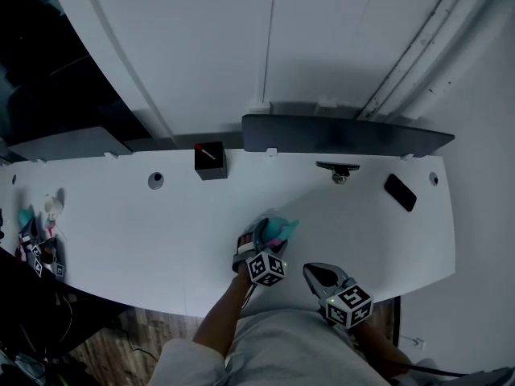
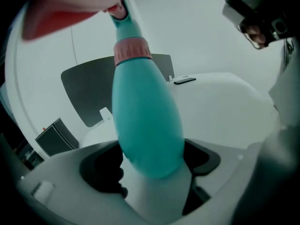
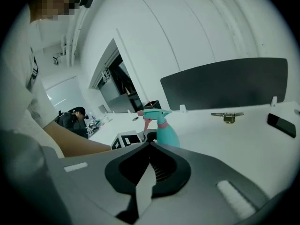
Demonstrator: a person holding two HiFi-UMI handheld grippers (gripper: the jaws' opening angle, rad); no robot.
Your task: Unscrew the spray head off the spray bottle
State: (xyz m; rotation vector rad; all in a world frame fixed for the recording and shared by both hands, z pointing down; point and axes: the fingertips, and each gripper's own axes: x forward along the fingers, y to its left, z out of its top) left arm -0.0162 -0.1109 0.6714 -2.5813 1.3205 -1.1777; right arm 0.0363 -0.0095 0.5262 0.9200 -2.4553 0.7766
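My left gripper (image 1: pixel 257 246) clasps the body of the teal plastic spray bottle (image 2: pixel 147 116). My right gripper (image 3: pixel 149 156) is closed and empty. The teal-and-pink spray head (image 3: pixel 153 113) sits attached, so I judge all the unscrewing is left.

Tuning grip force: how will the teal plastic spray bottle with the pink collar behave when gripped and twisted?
The teal plastic spray bottle looks smooth and rounded, so it may spin in the left gripper. Tapering to a teal trigger spray head, it could tip if pushed high.
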